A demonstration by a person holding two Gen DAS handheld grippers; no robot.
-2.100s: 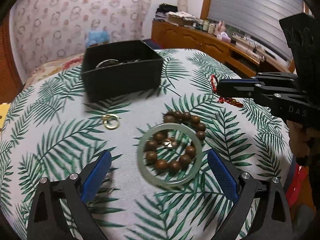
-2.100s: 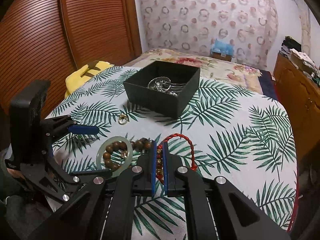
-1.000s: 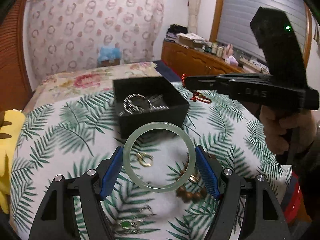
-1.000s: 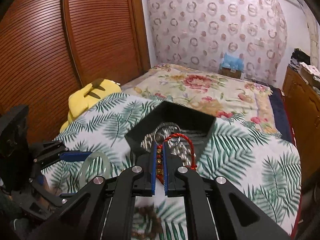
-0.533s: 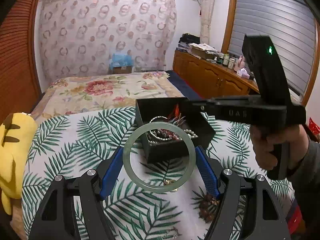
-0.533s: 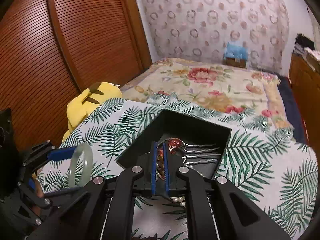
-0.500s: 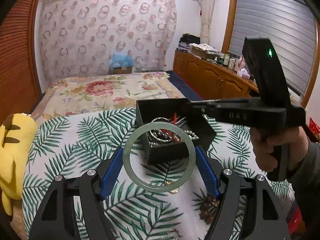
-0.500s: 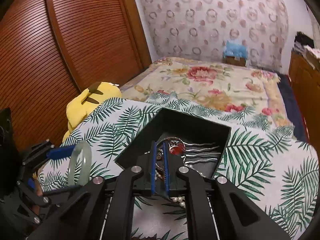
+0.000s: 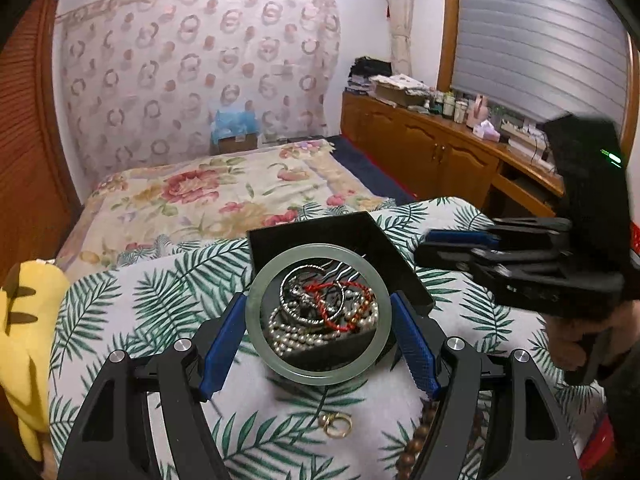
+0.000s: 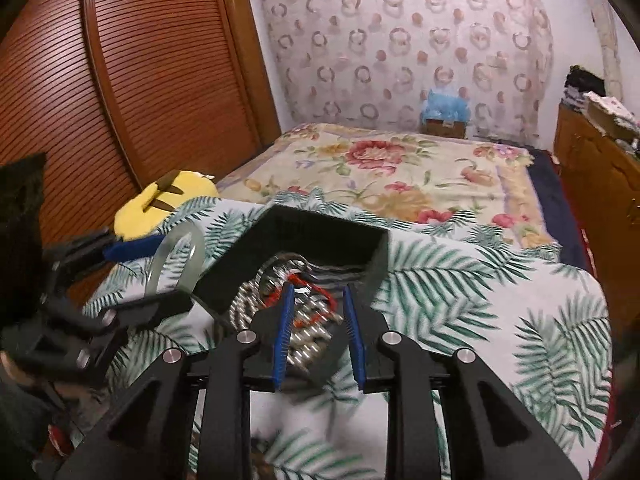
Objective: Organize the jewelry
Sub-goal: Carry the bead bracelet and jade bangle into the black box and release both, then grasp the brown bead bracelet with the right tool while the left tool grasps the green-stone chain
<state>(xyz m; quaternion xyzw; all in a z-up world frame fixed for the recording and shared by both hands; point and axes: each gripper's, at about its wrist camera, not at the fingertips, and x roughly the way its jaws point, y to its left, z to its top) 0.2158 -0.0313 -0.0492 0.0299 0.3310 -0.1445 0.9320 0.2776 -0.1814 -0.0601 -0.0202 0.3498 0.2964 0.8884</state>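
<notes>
The jade bangle (image 9: 316,314) is clamped between the left gripper (image 9: 318,338) jaws, above the black box (image 9: 404,276); it is best lowered centrally, then released. The right gripper (image 10: 318,330) is spread, empty

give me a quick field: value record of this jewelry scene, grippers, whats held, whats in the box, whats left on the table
left gripper: shut on the jade bangle, held over the near edge of the black box
right gripper: open, holding nothing, over the box
in box: red cord bracelet, pearl strand, silver bangles
on tablecloth: gold ring, wooden bead bracelet
beside table: yellow plush
</notes>
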